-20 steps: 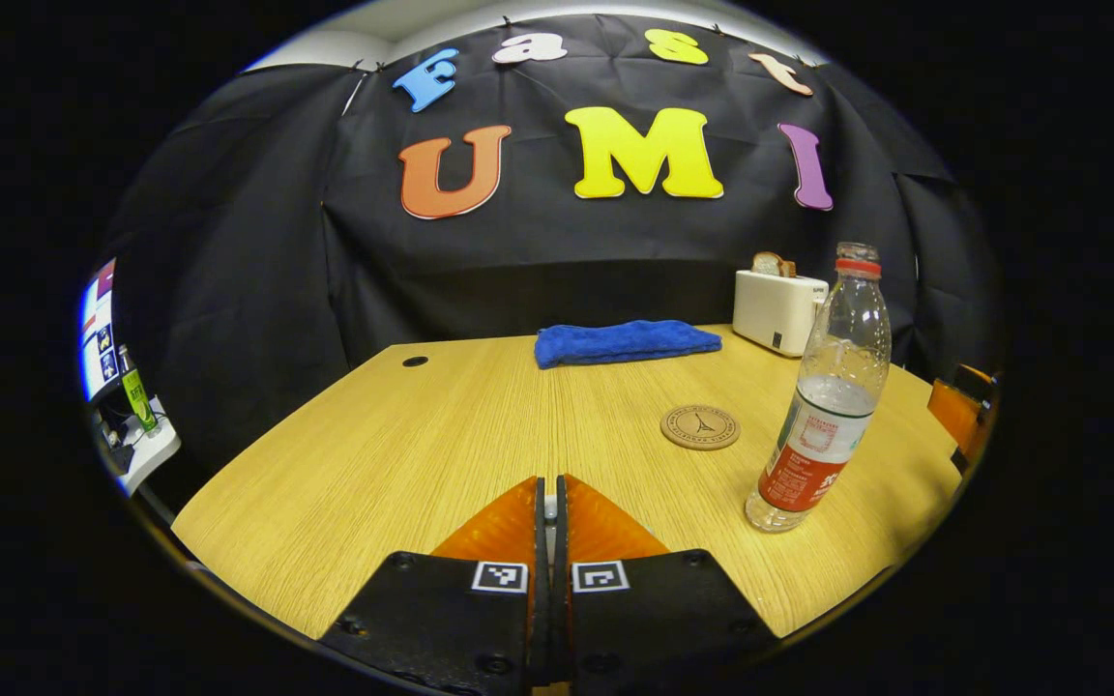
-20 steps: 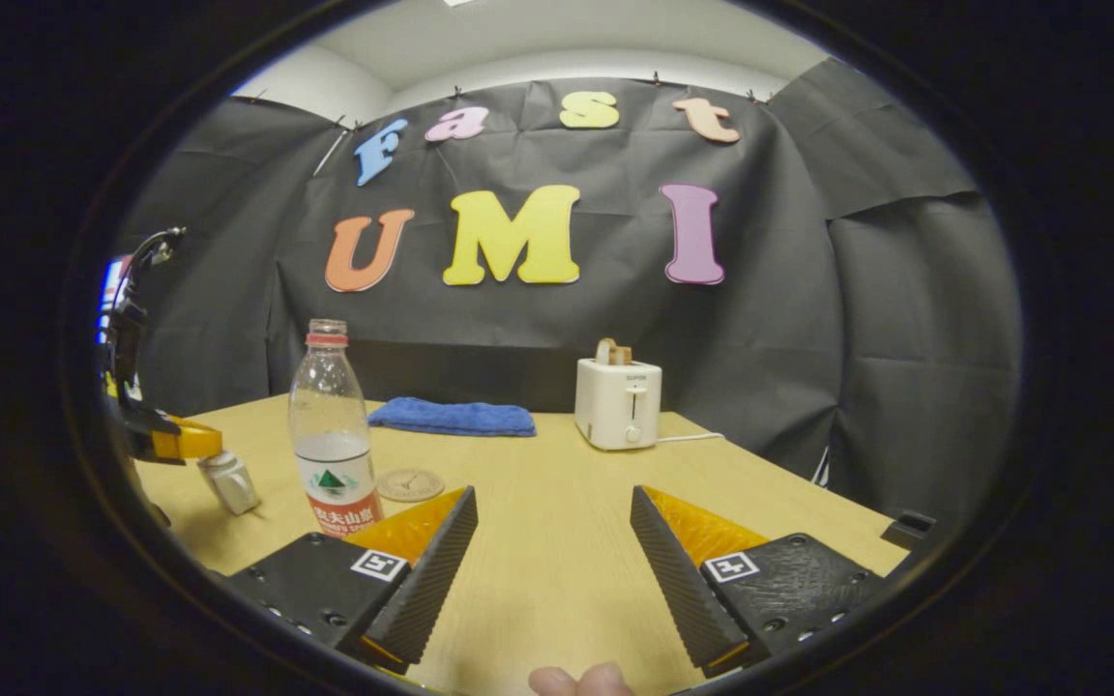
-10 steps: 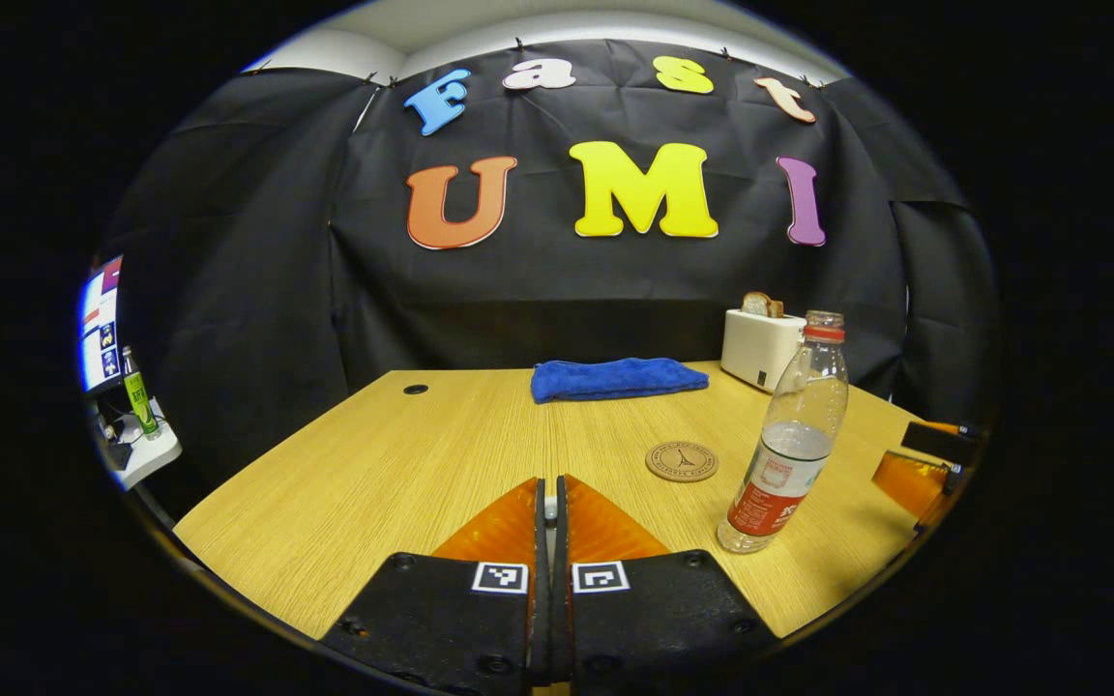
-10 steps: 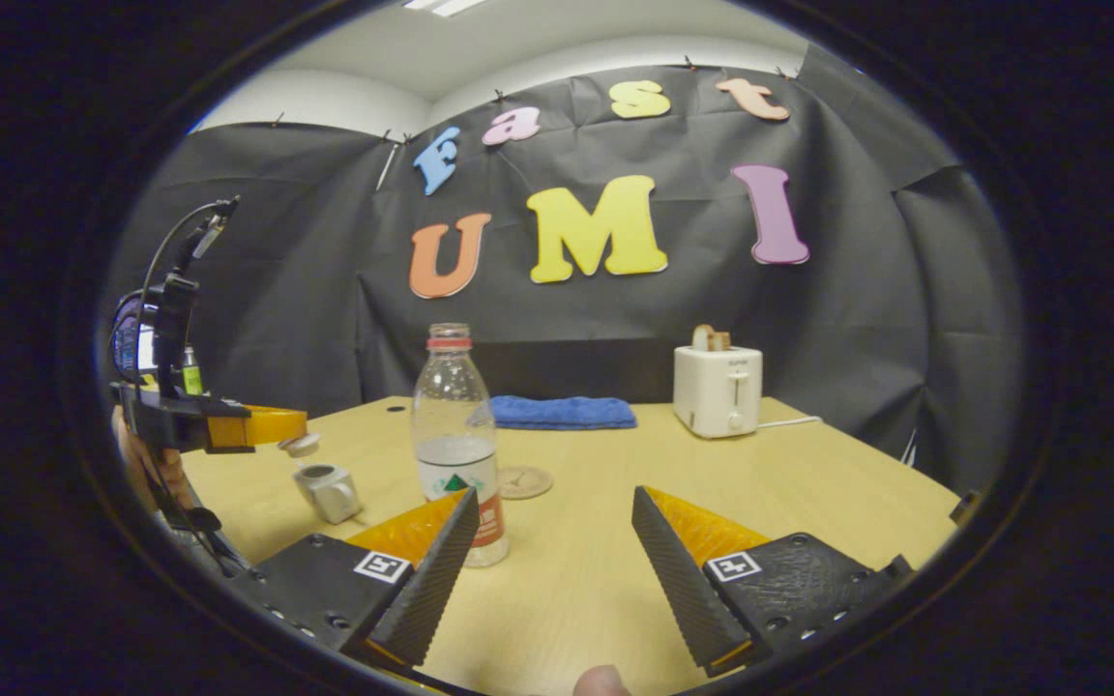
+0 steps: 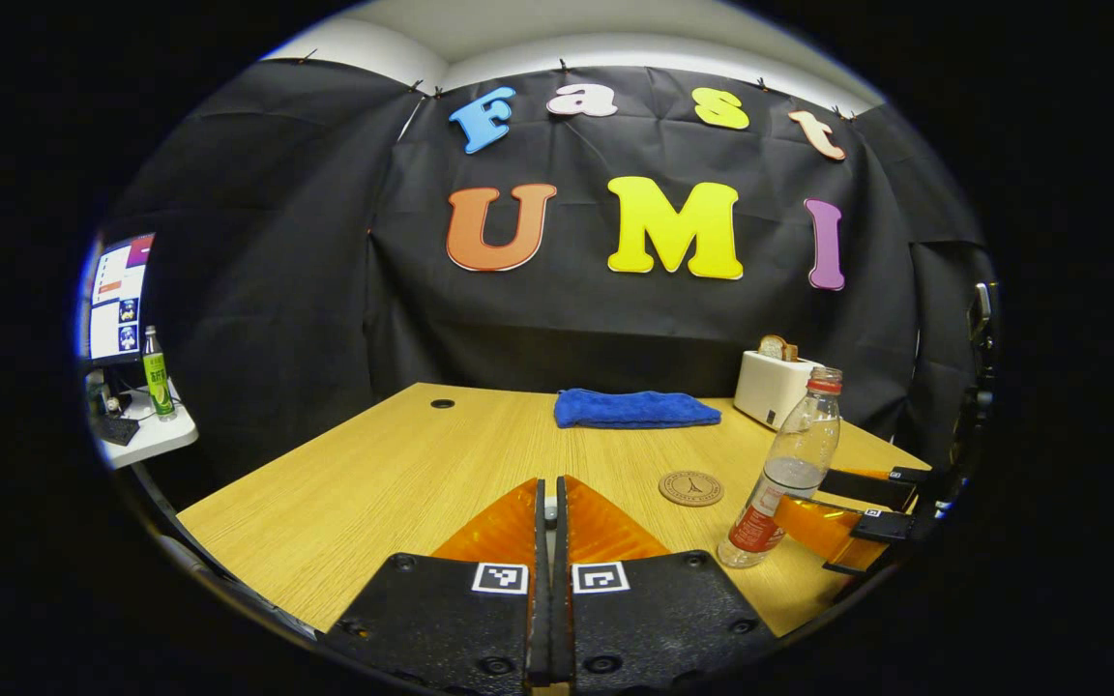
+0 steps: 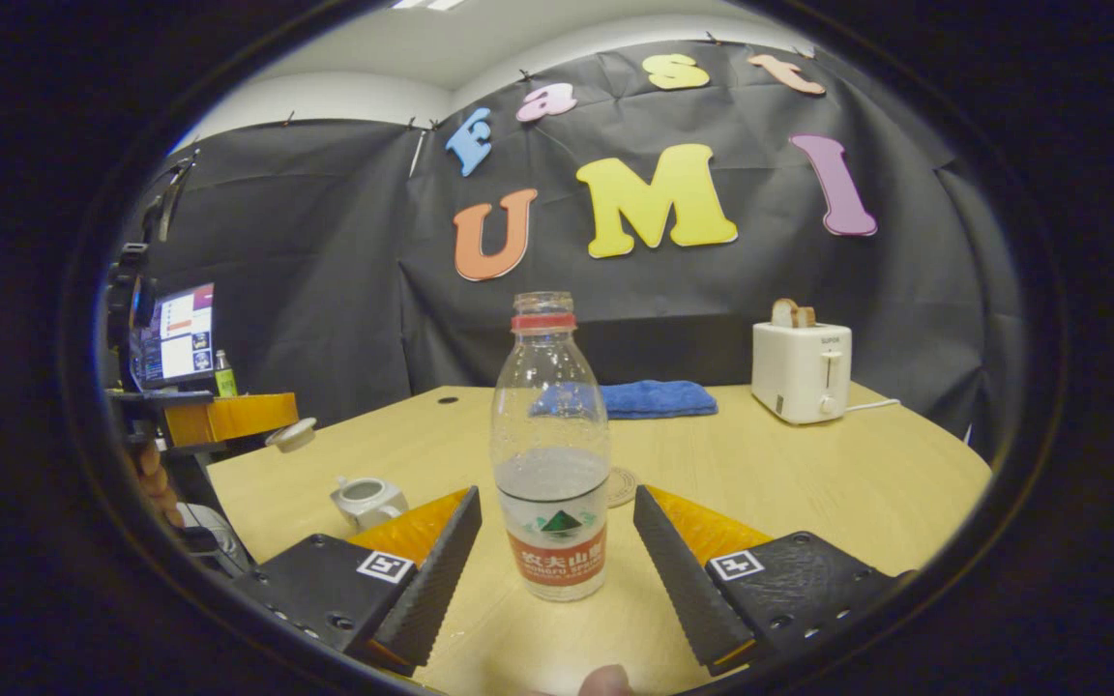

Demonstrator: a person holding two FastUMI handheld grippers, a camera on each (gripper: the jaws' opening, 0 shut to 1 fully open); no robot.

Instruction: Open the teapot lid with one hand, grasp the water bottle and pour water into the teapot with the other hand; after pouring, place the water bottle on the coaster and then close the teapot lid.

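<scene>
- Bottom centre of the right gripper view: right gripper (image 6: 557, 541) spread wide, bottle (image 6: 550, 454) upright between its fingers, untouched.
- Left of the bottle: teapot (image 6: 366, 499) open on the table (image 6: 808, 483).
- Far left: left gripper (image 6: 262, 416) clenched on the lid (image 6: 291, 435), raised above the teapot.
- Behind the bottle: coaster (image 6: 623, 485), then cloth (image 6: 659, 398) and toaster (image 6: 801, 370).

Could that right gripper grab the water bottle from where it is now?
Probably yes. The right gripper is open, with the water bottle standing upright between its fingers and nothing in between. The fingers do not press on it yet.
</scene>
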